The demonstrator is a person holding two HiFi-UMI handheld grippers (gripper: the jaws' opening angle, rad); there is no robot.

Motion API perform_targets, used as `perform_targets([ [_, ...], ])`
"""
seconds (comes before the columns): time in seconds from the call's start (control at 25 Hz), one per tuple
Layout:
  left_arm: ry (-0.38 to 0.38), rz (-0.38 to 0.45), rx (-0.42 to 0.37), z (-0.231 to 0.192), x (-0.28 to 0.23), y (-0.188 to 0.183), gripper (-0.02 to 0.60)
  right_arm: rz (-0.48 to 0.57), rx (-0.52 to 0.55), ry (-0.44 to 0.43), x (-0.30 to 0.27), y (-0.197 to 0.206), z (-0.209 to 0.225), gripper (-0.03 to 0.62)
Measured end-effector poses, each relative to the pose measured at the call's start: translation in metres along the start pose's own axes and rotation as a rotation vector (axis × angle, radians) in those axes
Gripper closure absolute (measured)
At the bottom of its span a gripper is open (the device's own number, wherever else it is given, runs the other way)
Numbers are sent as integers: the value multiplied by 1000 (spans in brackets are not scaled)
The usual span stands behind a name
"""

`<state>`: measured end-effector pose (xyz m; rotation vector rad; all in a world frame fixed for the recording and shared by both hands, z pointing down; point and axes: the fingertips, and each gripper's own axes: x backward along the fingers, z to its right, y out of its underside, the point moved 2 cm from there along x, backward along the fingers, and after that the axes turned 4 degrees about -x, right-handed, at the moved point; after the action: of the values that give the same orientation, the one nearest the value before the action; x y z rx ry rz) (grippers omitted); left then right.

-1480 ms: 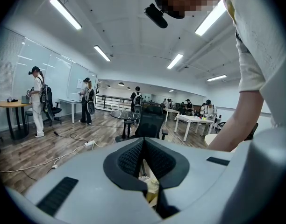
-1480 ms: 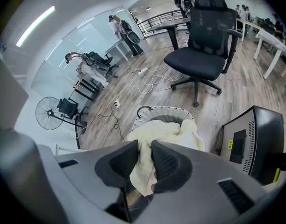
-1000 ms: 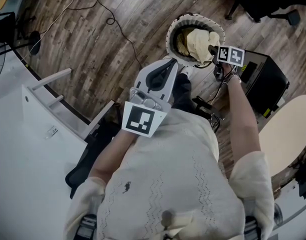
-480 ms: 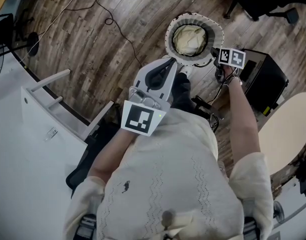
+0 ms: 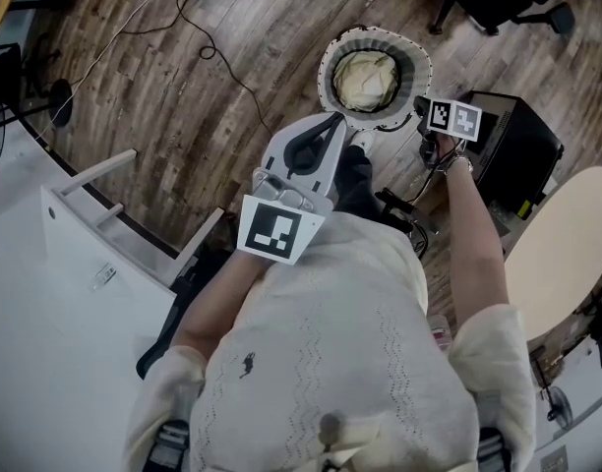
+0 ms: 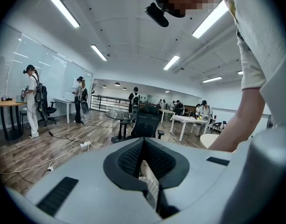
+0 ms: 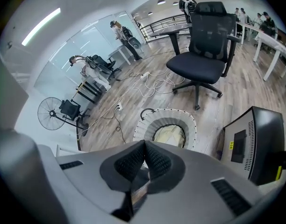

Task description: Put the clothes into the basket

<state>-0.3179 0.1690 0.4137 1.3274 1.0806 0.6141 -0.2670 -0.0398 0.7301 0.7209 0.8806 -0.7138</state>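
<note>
Basket (image 5: 325, 75) sits in the upper middle of the head view on the wood floor (image 5: 183, 96). It is round and ribbed, with the cream clothes (image 5: 365, 79) bundled inside it (a rounded heap, no long axis to speak of). The right gripper (image 5: 421, 114) hangs just beside the basket's right rim, its tips apart from the cloth. The left gripper (image 5: 335, 118) points up the frame at the rim's lower edge, just short of it. Of the two, the right looks nearer the bundle.

In the left gripper view, the left gripper (image 6: 141, 141) has its jaws together at the tips and holds nothing. It points out nearly level, and the basket cannot be made out for sure.

In the right gripper view, the right gripper (image 7: 144, 143) looks steeply down. The basket (image 7: 144, 127) is directly above its tips in the frame, and the clothes (image 7: 170, 134) lie at the bottom of it, past and below the jaws. Those jaws have just been closing and are now pressed together with nothing between them. By my judgement the garment is already in. No other loose clothing shows on the floor, so any further reach would go straight ahead and down from the right.
</note>
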Motion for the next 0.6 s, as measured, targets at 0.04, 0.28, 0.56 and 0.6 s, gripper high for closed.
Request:
perform_targets([
  [0.04,5,2,-4,0,1,-2,561,11,-6,-6,4,1,-3,586],
  [0.28,47,5,-11,4,-2,-7,561,81,-31,-47,31,2,-9,586],
  [0.56,93,12,-21,13,-4,-13,561,231,-32,-133,84,-11,-32,586],
  [0.6,100,11,-25,14,-5,-13,561,254,-32,-142,92,-14,-36,586],
])
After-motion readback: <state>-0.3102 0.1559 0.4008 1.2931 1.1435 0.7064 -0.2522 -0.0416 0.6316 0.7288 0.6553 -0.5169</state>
